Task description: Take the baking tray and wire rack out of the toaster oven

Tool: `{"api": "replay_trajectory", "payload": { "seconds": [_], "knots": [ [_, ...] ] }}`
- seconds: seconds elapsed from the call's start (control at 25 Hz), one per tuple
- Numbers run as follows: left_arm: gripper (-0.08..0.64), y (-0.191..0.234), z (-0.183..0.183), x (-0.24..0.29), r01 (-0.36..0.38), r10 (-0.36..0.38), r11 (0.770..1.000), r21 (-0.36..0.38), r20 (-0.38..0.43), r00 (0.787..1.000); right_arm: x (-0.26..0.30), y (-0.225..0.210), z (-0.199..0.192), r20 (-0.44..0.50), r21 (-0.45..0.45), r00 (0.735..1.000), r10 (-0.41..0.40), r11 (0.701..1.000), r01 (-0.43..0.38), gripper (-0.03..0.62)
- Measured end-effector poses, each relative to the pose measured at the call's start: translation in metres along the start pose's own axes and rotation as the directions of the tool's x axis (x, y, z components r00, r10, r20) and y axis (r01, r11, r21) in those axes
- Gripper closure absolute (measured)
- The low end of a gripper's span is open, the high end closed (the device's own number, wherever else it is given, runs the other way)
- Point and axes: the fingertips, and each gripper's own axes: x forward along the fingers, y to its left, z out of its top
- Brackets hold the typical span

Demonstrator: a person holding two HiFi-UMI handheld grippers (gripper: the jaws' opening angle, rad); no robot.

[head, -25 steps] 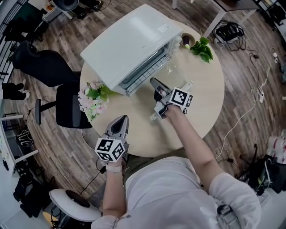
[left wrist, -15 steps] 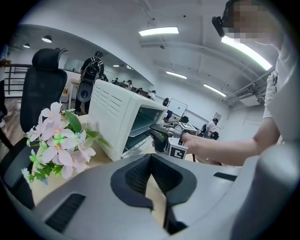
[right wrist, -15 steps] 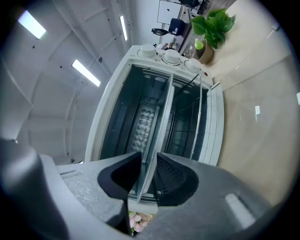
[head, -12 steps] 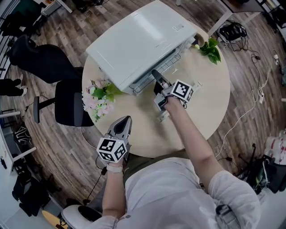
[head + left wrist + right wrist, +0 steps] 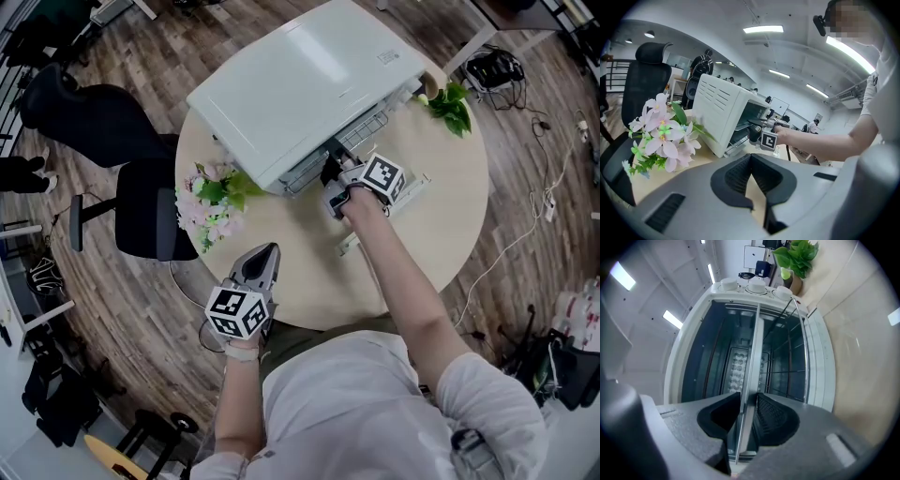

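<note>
The white toaster oven [image 5: 300,84] stands on the round table [image 5: 441,225] with its glass door [image 5: 408,187] folded down. My right gripper [image 5: 330,169] reaches into the oven's mouth, rolled onto its side. In the right gripper view the baking tray's [image 5: 754,348] thin front rim runs between the pads [image 5: 771,416]. The jaws have just been opening and stand open around the rim. The wire rack [image 5: 787,362] shows as thin bars beside the tray. My left gripper [image 5: 258,267] hovers at the table's near edge, shut and empty.
A bunch of pink flowers [image 5: 211,197] lies left of the oven, close to the left gripper. A green potted plant [image 5: 450,103] stands at the oven's far right corner. A black office chair [image 5: 141,220] stands beside the table on the left.
My right gripper has moved from over the open door up into the oven's mouth and rolled. The left gripper has stayed at the table's near edge.
</note>
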Motion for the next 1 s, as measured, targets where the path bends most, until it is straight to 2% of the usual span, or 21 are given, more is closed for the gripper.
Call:
{"api": "replay_trajectory", "payload": {
  "seconds": [0.28,0.64,1.0],
  "knots": [
    [0.560,-0.006,-0.007,0.000,-0.013,0.013,1.000,-0.014,0.001,1.000,0.005,-0.005,0.005,0.020,0.083,0.999,-0.038,0.996,0.036,0.512],
    [0.560,-0.017,-0.012,-0.001,-0.043,0.044,0.999,-0.031,0.015,0.999,-0.011,-0.007,0.006,0.022,0.100,0.999,-0.044,0.994,0.041,0.515],
    [0.560,-0.043,-0.023,0.002,-0.053,0.053,0.998,-0.028,0.026,0.998,-0.051,-0.011,0.004,0.017,0.115,0.998,-0.052,0.992,0.050,0.518]
  ]
}}
